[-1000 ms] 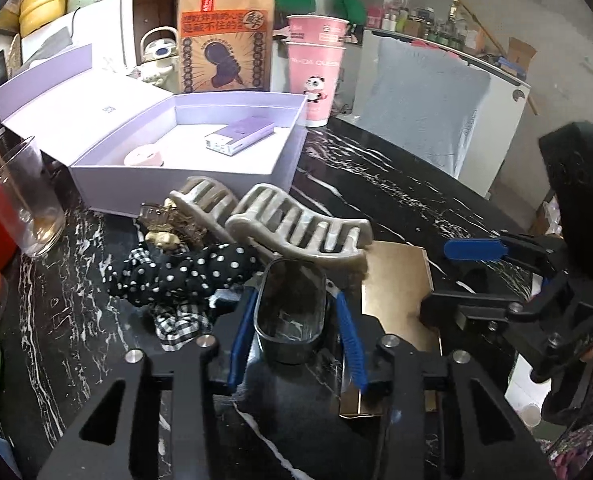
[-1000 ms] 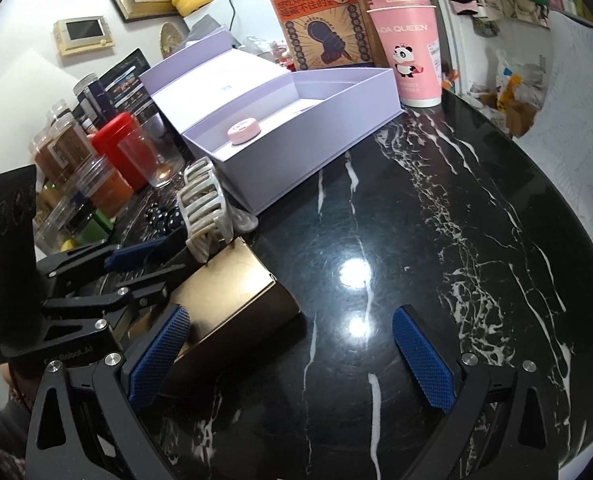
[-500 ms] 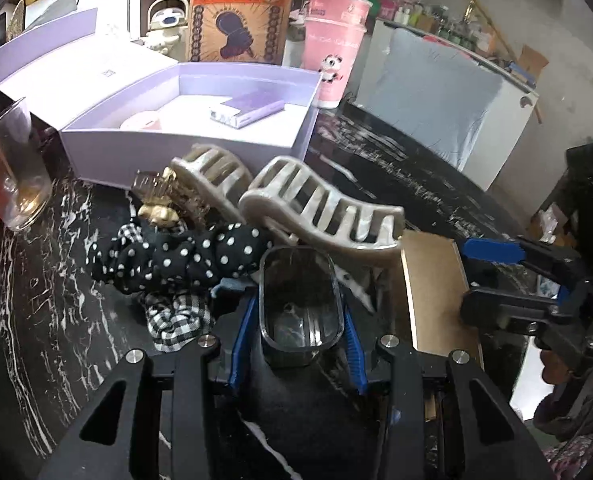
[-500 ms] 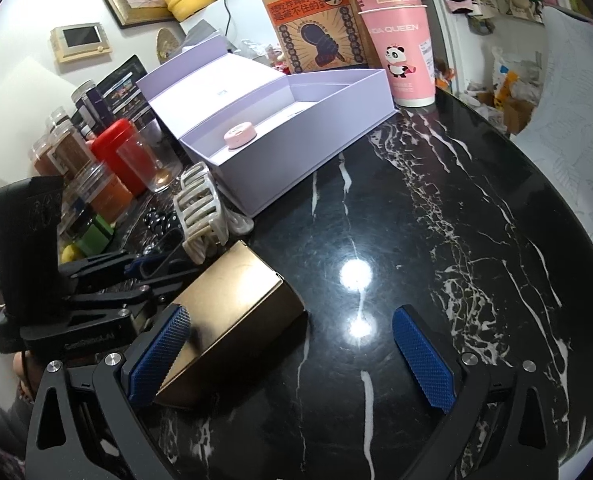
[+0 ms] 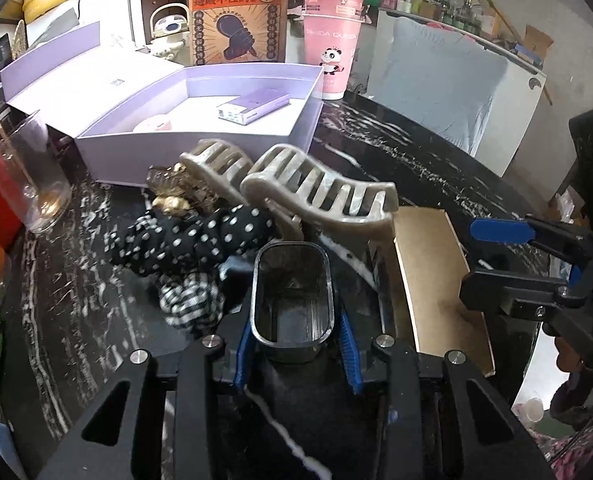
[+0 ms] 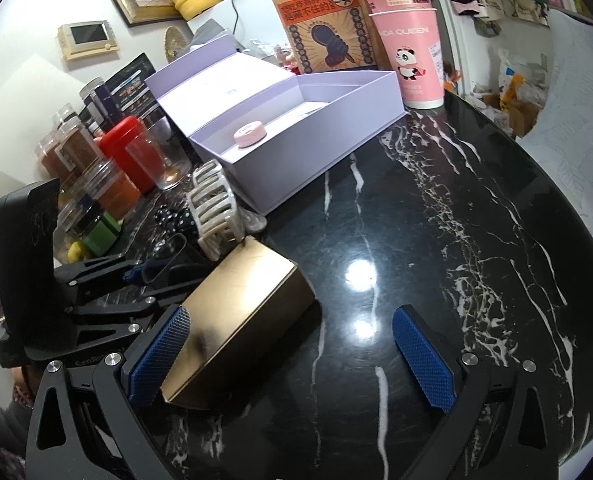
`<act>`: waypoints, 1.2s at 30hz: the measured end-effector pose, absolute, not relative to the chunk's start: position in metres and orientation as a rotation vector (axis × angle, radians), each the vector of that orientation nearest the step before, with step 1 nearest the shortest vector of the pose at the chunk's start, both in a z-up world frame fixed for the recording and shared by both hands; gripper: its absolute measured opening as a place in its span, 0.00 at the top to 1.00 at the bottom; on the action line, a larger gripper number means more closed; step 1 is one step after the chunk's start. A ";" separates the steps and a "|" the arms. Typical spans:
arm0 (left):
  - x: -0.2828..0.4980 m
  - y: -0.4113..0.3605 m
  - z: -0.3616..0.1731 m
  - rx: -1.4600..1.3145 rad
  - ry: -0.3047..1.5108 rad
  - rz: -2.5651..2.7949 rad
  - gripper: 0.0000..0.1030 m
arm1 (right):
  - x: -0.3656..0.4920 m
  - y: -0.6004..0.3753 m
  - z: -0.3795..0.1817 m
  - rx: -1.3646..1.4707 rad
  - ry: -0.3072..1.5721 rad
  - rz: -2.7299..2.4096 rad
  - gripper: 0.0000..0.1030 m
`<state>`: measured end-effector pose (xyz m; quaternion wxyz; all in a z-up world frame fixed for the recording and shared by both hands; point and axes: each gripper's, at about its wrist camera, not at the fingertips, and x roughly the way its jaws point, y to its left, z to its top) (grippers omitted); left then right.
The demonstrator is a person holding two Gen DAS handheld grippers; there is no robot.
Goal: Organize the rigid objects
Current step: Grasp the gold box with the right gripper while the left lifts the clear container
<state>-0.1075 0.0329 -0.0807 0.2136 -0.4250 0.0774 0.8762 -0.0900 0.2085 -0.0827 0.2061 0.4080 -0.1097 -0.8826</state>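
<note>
My left gripper has a small clear rectangular container between its blue pads; the jaws are closing and the pads press on its sides. Just beyond it lie two beige hair claws, a polka-dot scrunchie and a checked scrunchie. A gold box lies on the black marble table, against the left finger of my right gripper, which stands wide open. The open lilac box behind holds a pink round case and a purple packet.
A drinking glass, a red canister and several jars crowd the left edge. Stacked pink paper cups and a brown paper bag stand behind the lilac box. The marble to the right of the gold box is bare.
The left gripper has shifted slightly with the clear container in it, and its pads have drawn closer together. The right gripper and the gold box have not moved.
</note>
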 end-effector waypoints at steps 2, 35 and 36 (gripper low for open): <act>-0.106 0.027 -0.080 -1.203 0.202 2.438 0.65 | -0.088 0.204 -0.082 1.135 -0.297 -2.448 0.00; -0.098 -0.004 -0.086 -1.262 0.166 2.537 0.65 | -0.094 0.144 -0.086 1.175 -0.042 -2.488 0.16; -0.098 -0.003 -0.086 -1.265 0.166 2.538 0.65 | -0.094 0.145 -0.086 1.173 -0.033 -2.491 0.21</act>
